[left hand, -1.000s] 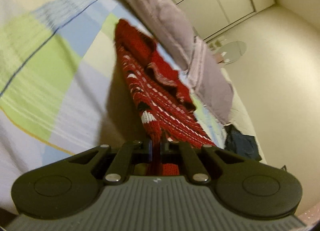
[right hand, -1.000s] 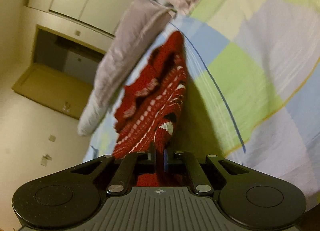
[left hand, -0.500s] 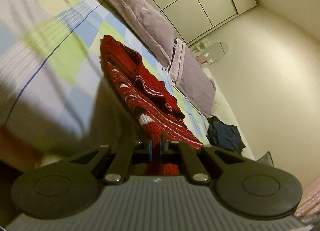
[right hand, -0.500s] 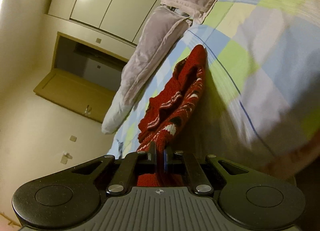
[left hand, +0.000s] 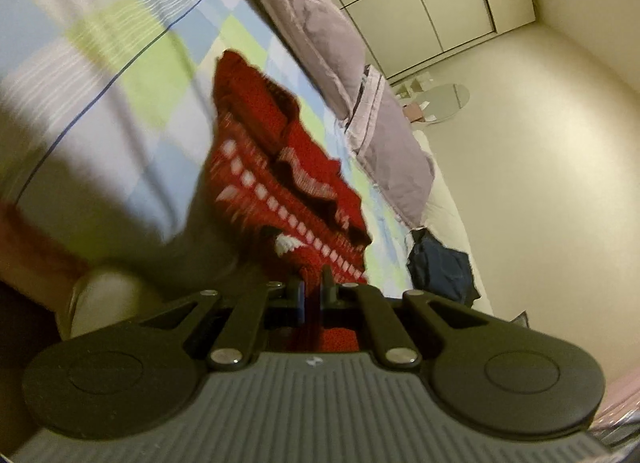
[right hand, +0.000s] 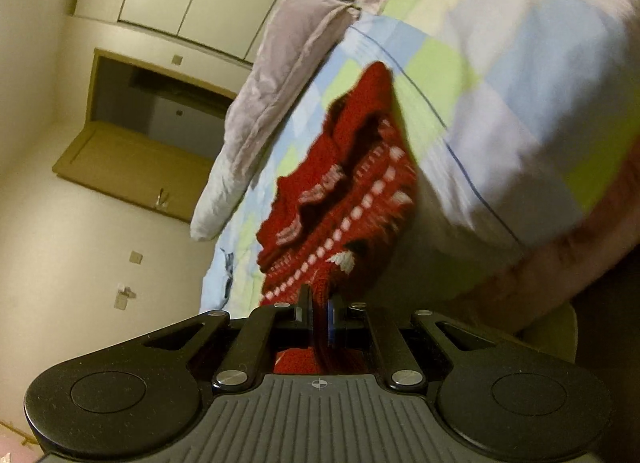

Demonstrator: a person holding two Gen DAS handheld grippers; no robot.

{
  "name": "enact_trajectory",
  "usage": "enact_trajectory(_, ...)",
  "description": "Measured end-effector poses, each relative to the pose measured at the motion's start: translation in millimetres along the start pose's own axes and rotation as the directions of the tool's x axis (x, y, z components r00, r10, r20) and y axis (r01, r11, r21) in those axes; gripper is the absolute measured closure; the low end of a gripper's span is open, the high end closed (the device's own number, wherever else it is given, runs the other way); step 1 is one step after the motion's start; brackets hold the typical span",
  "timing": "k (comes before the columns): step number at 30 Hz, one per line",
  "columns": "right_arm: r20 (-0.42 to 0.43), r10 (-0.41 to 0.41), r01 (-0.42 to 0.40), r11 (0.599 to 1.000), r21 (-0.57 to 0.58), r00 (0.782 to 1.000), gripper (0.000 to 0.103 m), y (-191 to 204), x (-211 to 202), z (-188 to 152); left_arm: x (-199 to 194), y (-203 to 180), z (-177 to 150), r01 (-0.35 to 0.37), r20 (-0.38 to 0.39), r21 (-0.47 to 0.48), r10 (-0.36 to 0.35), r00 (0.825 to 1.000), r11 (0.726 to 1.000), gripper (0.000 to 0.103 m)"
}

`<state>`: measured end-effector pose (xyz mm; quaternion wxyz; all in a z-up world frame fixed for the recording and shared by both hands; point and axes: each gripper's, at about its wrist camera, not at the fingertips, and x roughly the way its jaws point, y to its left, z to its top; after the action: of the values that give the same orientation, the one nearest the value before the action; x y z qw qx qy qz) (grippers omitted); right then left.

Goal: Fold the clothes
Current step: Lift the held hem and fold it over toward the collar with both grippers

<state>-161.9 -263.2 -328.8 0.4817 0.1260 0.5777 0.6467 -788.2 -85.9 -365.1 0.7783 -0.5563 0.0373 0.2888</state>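
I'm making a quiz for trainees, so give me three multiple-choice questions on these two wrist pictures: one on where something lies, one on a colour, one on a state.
1. Where does the far end of the red knitted sweater with white pattern lie?
A. on the checked bedsheet
B. on the floor
C. inside a wardrobe

2. What colour are the long pillows at the sheet's edge?
A. black
B. pale mauve-grey
C. orange

3. How is the left gripper?
A. wide open, empty
B. shut on the sweater
C. shut on a pillow

Answers: 1 A, its far end rests on the sheet. 2 B, both views show them that pale. 3 B, red knit runs between its closed fingers.
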Motion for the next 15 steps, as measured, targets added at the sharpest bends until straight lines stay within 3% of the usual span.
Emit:
enact_trajectory(3, -0.005, 0.026, -0.026, 0.999, -0.02, 1.0, 0.098, 12.3, 23.7, 40.6, 30.4, -2.5, 52.9, 0.035, -0.001, -0.026, -0.035, 0.999, 0.999, 0.099)
enact_trajectory(7, 0.018, 0.031, -0.031, 0.999, -0.015, 0.999, 0.098, 25.4, 88.7, 116.7, 103.2, -0.1, 138.1, 0.038, -0.008, -0.029, -0.039, 0.999, 0.999, 0.097)
enact_trajectory(9, 0.045, -0.004, 0.002, 0.999, 0.053, 0.999, 0.098, 16.8, 134.2, 159.2, 145.8, 17.2, 178.3, 0.004, 0.005, -0.107, -0.004, 1.0, 0.994, 0.096)
enact_trajectory(11, 0.065, -0.072, 0.061, 0.987, 0.147, 0.995, 0.096, -1.2, 179.0, 195.0, 173.3, 33.7, 207.9, -0.087, 0.059, -0.158, 0.098, 0.993, 0.984, 0.095)
enact_trajectory(12, 0.069, -0.116, 0.101, 0.976, 0.193, 0.991, 0.076, -11.8, 200.5, 210.9, 179.2, 38.5, 216.8, -0.12, 0.079, -0.163, 0.134, 0.988, 0.979, 0.094)
enact_trajectory(14, 0.121, -0.185, 0.156, 0.964, 0.216, 0.975, 0.05, -24.3, 218.6, 227.3, 184.2, 45.5, 227.9, -0.154, 0.107, -0.161, 0.173, 0.979, 0.975, 0.09)
enact_trajectory(15, 0.14, -0.191, 0.163, 0.968, 0.189, 0.972, 0.05, -27.9, 220.4, 230.3, 184.6, 47.5, 229.6, -0.159, 0.114, -0.143, 0.176, 0.978, 0.977, 0.086)
